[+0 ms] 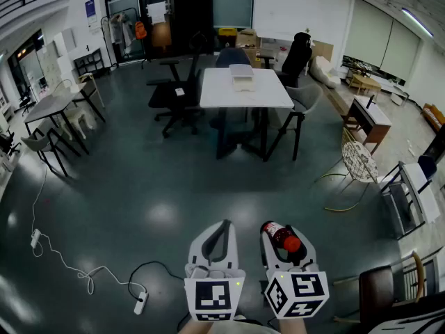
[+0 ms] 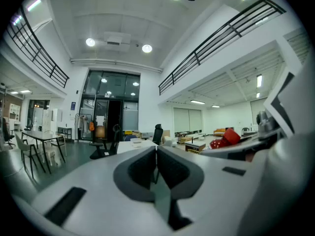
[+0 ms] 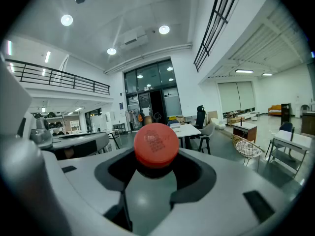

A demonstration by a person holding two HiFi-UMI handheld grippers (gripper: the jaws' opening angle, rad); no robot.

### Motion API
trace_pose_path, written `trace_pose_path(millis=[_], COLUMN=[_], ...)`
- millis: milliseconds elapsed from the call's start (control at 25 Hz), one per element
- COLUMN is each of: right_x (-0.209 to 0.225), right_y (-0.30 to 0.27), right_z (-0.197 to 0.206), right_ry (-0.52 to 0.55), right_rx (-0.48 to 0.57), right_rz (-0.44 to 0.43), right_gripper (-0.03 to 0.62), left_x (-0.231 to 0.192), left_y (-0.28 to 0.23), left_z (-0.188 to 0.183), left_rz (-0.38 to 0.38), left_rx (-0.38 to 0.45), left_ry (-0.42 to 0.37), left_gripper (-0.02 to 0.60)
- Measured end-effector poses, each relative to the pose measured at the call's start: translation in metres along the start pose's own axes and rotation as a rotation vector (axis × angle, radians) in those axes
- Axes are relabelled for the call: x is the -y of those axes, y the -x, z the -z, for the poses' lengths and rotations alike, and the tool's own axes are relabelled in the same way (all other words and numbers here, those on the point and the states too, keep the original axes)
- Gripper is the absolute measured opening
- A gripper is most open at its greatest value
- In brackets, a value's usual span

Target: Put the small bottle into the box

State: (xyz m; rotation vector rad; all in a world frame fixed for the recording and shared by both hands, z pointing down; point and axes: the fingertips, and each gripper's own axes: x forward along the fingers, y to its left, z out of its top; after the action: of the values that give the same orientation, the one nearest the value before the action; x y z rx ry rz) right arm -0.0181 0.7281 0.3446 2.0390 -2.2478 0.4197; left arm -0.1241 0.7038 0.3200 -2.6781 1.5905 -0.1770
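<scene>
The small bottle point(image 3: 156, 144) sits clamped in the jaws of the right gripper point(image 3: 156, 177); the left gripper point(image 2: 156, 155) is clenched, empty. Pickup looks done; carrying it to the box point(image 1: 241, 77) on the bench point(image 1: 221, 97), far ahead of the jaws, is left

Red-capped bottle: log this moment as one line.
right gripper: shut on small red-capped bottle | left gripper: shut, empty | white box: on far white table

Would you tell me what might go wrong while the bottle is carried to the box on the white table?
The small bottle juts cap-first out of the right gripper; it may slip on the walk. The table holding the box has chairs crowded round it, so reaching it may be awkward.
</scene>
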Motion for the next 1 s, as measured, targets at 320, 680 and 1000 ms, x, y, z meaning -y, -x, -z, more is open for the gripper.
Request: trace_pose_path(millis=[320, 680, 1000], right_x=[0.001, 0.008, 0.011], right_y=[-0.008, -0.039, -0.103], right_z=[0.003, 0.006, -0.018], right_ry=[-0.007, -0.018, -0.020], right_rx=[-0.011, -0.046, -0.049], right_rz=[0.008, 0.007, 0.020], right_gripper=[0.230, 0.230, 0.230], left_x=[-0.006, -0.019, -0.049], left_y=[-0.005, -0.033, -0.092], left_z=[0.004, 0.008, -0.003], left_rz=[0.002, -0.004, 0.024], left_rx=[-0.009, -0.032, -0.023], left_ry=[0.001, 0.032, 0.019], left_gripper=[0.020, 0.020, 0.020])
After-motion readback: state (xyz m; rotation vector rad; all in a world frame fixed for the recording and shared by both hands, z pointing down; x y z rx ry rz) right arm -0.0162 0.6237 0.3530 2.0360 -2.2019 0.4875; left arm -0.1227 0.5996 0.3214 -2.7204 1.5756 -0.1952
